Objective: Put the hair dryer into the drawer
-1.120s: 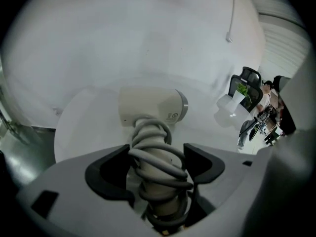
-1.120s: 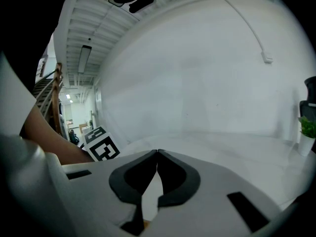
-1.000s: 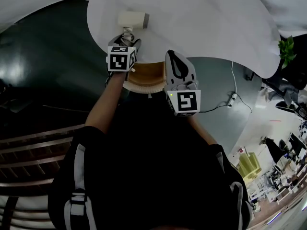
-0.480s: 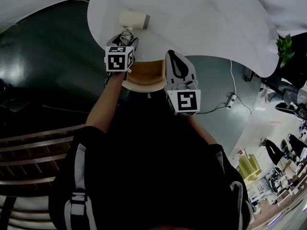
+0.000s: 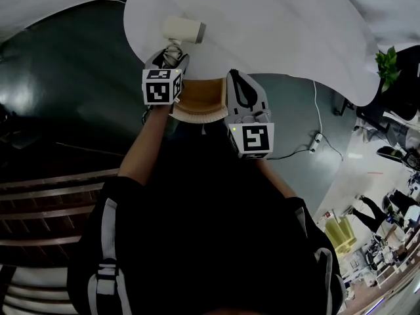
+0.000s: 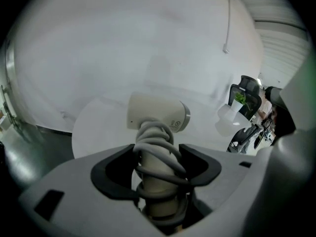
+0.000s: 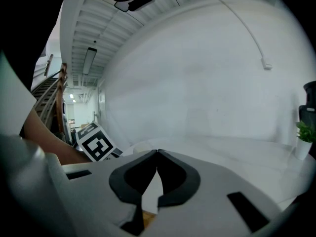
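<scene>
Your left gripper (image 6: 159,168) (image 5: 172,56) has just been closing its fingers; they now pinch the cord-wrapped handle of the hair dryer (image 6: 157,113) (image 5: 184,29), whose head sits over the white tabletop (image 5: 275,25). The handle's lower end is hidden inside the gripper. Your right gripper (image 7: 157,154) (image 5: 237,76) has its fingers pressed together, empty. The open drawer (image 5: 200,100) lies between both grippers, its interior largely covered.

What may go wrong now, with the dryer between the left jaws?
1. The left gripper has just been closing on the dryer's cord-wrapped handle; its jaws press on loose coils, so the dryer might slip or twist.
2. The shut right gripper hangs by the open drawer; the dryer may bump it.
</scene>
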Motion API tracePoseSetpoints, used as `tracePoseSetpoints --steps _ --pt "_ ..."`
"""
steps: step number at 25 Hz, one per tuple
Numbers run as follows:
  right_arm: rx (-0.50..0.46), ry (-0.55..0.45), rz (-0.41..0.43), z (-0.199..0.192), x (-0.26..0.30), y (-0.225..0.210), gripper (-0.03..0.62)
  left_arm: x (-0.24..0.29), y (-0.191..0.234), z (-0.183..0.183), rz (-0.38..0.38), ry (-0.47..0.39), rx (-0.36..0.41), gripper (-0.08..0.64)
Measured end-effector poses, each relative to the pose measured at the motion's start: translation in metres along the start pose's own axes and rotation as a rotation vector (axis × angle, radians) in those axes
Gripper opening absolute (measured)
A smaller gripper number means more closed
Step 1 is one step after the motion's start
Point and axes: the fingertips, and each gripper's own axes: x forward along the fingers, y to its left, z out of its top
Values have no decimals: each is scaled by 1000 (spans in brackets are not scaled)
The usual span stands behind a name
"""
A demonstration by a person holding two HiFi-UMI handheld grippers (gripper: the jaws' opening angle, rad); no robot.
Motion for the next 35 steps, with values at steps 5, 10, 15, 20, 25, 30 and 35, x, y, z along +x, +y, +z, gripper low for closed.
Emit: tracePoseSetpoints --steps 5,10,15,20,25,30,35 --pt "-12 -10 15 4 -7 10 23 -25 -9 15 -2 -70 24 279" --pt "-24 -24 28 2 -17 22 23 -55 -21 21 -16 -142 45 279" --pt "-41 -59 41 5 -25 29 23 -86 -34 27 -32 -204 47 279" --pt "-30 -33 54 -1 -30 35 23 -113 -48 23 -49 -242 51 279" --pt "-39 -27 65 -4 -32 39 23 -129 -55 11 -56 -241 56 279" --pt "-44 -27 74 -8 -30 40 23 -133 -59 -7 -52 -229 62 279" --pt "-43 -12 84 -15 -28 49 23 -140 -53 -27 -46 -209 64 279"
